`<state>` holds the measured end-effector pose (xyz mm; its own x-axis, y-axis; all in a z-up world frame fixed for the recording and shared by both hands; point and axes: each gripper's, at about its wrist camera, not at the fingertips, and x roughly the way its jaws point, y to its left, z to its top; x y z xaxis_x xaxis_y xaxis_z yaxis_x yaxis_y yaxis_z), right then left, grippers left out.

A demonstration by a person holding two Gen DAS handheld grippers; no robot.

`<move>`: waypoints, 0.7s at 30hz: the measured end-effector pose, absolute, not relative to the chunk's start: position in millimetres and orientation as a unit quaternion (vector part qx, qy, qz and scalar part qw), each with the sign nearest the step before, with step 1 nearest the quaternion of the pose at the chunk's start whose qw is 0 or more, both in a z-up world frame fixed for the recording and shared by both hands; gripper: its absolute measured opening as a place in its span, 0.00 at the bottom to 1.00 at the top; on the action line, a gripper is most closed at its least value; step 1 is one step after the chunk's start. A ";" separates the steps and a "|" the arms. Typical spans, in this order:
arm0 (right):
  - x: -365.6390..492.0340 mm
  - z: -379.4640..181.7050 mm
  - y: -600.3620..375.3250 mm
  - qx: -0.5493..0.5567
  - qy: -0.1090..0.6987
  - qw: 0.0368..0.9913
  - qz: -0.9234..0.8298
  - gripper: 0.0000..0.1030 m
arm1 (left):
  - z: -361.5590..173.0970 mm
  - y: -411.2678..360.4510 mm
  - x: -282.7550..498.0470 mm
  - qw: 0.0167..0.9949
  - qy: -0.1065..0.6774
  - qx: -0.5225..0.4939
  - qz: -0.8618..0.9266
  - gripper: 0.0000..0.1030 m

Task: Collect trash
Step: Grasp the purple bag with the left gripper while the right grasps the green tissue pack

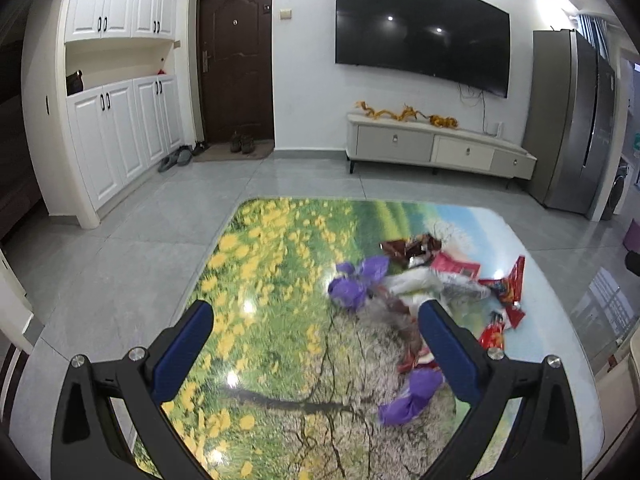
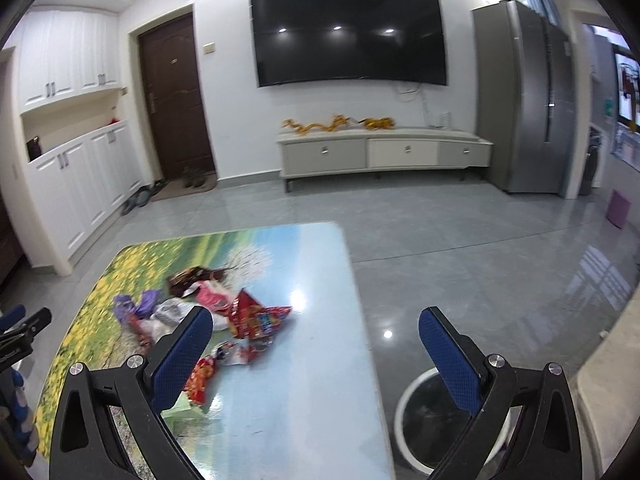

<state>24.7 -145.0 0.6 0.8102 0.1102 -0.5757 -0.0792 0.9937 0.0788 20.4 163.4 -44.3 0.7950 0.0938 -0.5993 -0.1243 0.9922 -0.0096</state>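
Left wrist view: both grippers spread, empty, above the table.
Wrappers lie at 1 o'clock of the left gripper; the right gripper overhangs the bin, likely the drop point.

A heap of snack wrappers lies on the table, toward its right half. One wrapper lies apart, nearer the camera. On the floor just right of the table stands a round bin, apparently lined. Behind the table, the TV cabinet stands against the wall beneath the television.
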 end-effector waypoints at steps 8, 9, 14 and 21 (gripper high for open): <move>40.2 -24.6 -136.0 0.037 0.342 0.931 0.121 0.68 | -79.6 143.9 17.2 0.926 0.378 -0.018 0.000 0.85; 41.6 -28.7 -134.7 0.037 0.347 0.928 0.129 0.67 | -83.7 141.4 18.1 0.922 0.387 -0.019 -0.009 0.83; 39.8 -45.3 -126.2 0.037 0.370 0.914 0.165 0.64 | -102.8 131.4 25.2 0.907 0.419 -0.022 -0.043 0.72; 46.5 -69.4 -101.1 0.052 0.415 0.879 0.229 0.59 | -118.9 118.4 36.3 0.895 0.438 -0.004 -0.081 0.65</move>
<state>46.5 -101.1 -69.4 0.5509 0.4459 -0.7055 -0.3598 0.8896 0.2813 36.3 118.4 -118.9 0.6027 -0.1488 -0.7840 0.1425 0.9867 -0.0777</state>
